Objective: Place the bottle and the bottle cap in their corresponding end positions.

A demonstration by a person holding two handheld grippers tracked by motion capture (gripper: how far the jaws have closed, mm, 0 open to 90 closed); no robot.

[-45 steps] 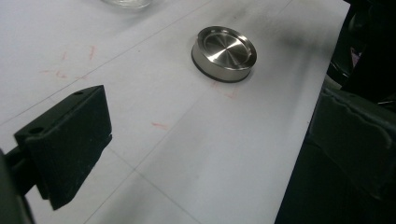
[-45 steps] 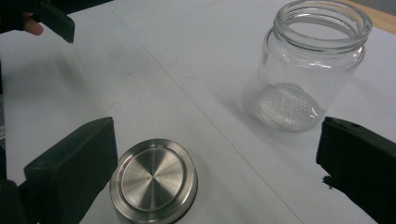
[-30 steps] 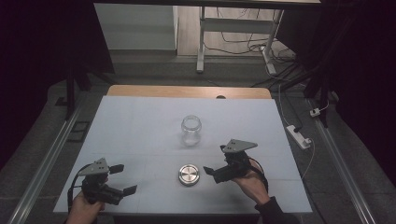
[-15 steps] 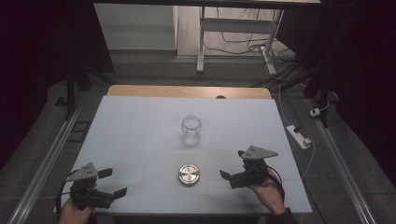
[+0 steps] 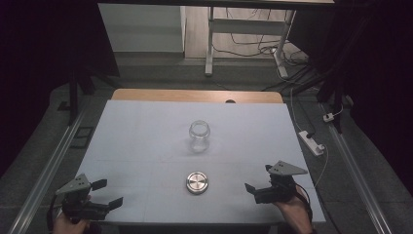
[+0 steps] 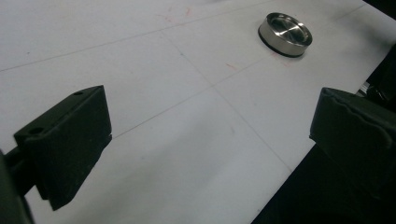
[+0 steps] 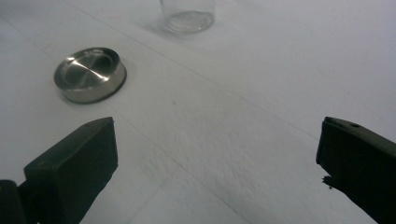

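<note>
The metal lid (image 5: 197,182) lies on the desk (image 5: 146,136) between both grippers, well apart from the left gripper (image 5: 104,194) and the right gripper (image 5: 258,181); both pairs of fingers spread, empty.

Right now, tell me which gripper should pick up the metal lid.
Right. The right gripper sits nearer the metal lid than the left gripper, which is back at the table's near-left corner. Both stand open and empty, so distance probably decides it.
</note>
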